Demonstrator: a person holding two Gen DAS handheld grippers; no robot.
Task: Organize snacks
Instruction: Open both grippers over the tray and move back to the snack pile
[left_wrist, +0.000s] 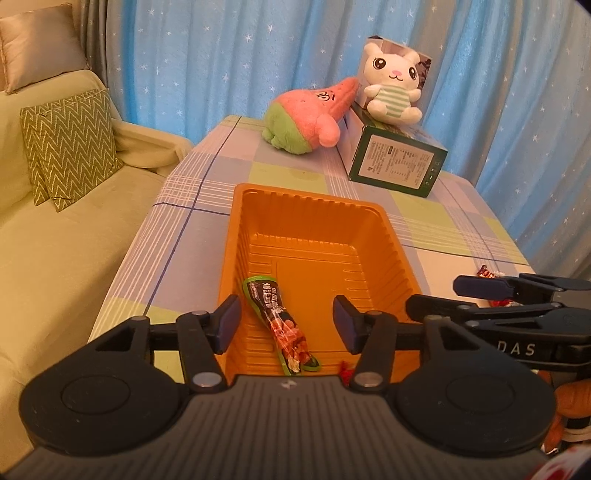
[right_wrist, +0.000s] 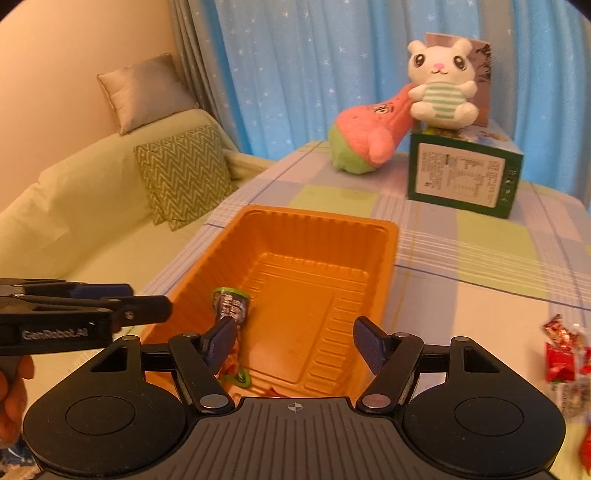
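Both grippers – left gripper (left_wrist: 286, 323) & right gripper (right_wrist: 293, 343) – hang with jaws apart, holding nothing. One snack packet (left_wrist: 280, 325) lies in the orange tray (left_wrist: 402, 254). More red snacks (right_wrist: 563, 358) wait on the counter (right_wrist: 480, 251) – a careless reach could bump the light tray.

A table (right_wrist: 480, 258) covered in a checked cloth of blue, green and white carries everything. An orange tray (right_wrist: 384, 266) rests on it near the front. At the far end lie a pink-and-green plush (right_wrist: 365, 136) and a green box (right_wrist: 461, 177). Red-wrapped snacks (right_wrist: 561, 354) lie at the near right.
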